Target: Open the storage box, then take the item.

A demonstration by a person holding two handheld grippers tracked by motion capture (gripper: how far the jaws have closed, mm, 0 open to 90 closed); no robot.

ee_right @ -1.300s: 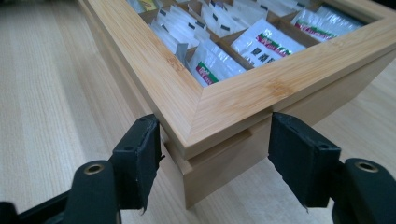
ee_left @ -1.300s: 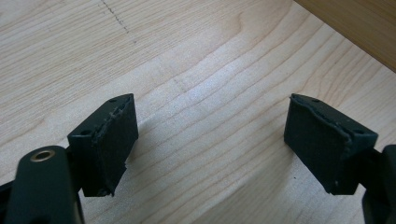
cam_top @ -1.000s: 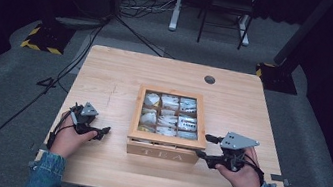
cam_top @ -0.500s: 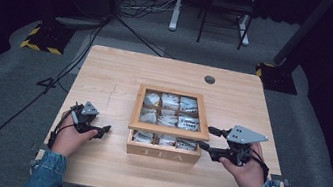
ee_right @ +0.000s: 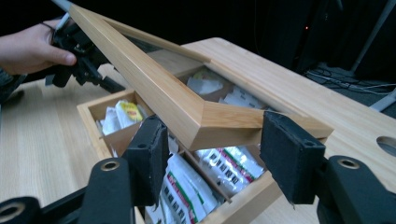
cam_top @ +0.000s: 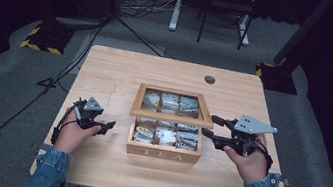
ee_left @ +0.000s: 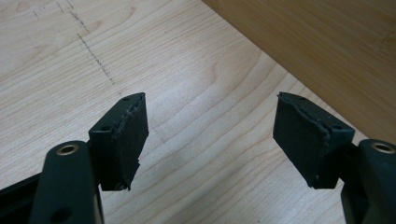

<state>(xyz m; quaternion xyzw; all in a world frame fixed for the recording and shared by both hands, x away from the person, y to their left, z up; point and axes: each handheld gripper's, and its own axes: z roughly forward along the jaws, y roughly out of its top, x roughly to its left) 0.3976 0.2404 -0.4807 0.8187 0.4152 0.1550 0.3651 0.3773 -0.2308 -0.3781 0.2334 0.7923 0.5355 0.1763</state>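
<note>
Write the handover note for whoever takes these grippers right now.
Right gripper: jaws have just been closing around the corner of the lid; I cannot tell whether the pads press on it.
Left gripper: open, holding nothing, low over the table left of the tea box.
Done: lid lifted part way, front edge raised, tea bags showing in the compartments.
Left: probably swing the lid fully open, steadying the box with the left gripper if it shifts.
</note>
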